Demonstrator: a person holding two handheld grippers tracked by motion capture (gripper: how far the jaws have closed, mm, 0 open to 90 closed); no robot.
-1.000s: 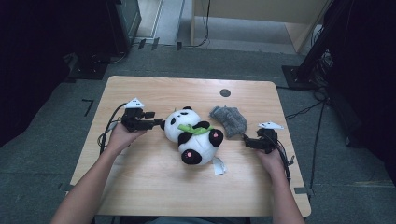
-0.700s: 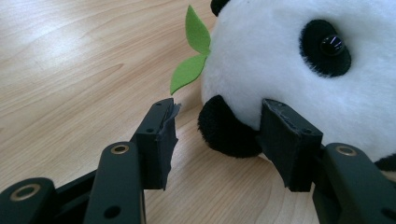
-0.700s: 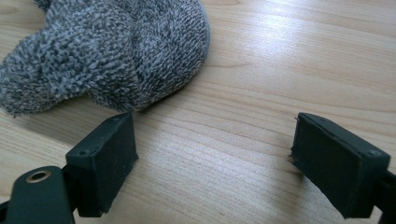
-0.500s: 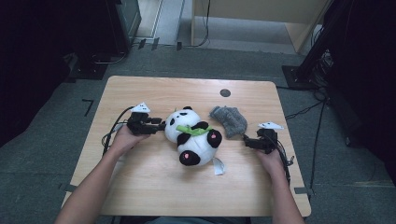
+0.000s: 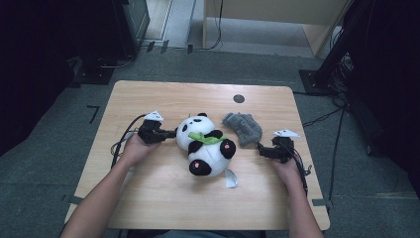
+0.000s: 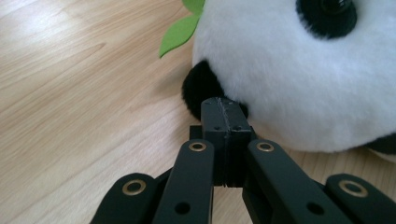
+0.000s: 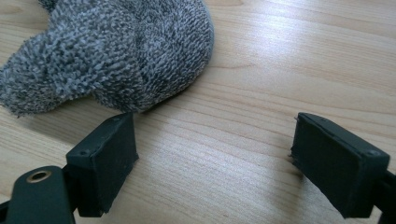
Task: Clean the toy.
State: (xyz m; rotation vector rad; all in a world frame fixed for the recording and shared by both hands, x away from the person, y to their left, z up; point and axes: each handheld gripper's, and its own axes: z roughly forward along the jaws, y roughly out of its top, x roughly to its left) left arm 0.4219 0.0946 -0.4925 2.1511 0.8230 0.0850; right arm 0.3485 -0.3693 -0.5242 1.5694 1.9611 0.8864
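- panda plush (image 5: pixel 205 145) mid-table, black ear right at left gripper (image 6: pixel 223 108) tips
- left jaws just closed, pressed together, nothing visibly pinched
- right gripper (image 7: pixel 212 149) jaws wide, grey cloth (image 7: pixel 116 51) beside one pad

Black-and-white panda (image 5: pixel 205 146) with green leaf (image 5: pixel 207 139); grey fuzzy cloth (image 5: pixel 242 127); pale woodgrain table (image 5: pixel 163 198).

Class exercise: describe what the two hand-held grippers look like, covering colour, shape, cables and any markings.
Both the left gripper and the right gripper are black, each topped by a pale three-cornered plate and trailing a black cable. Close up, flat black arms with brass-ringed rivets carry blocky black pads. The person's forearms are bare, with no sleeves.
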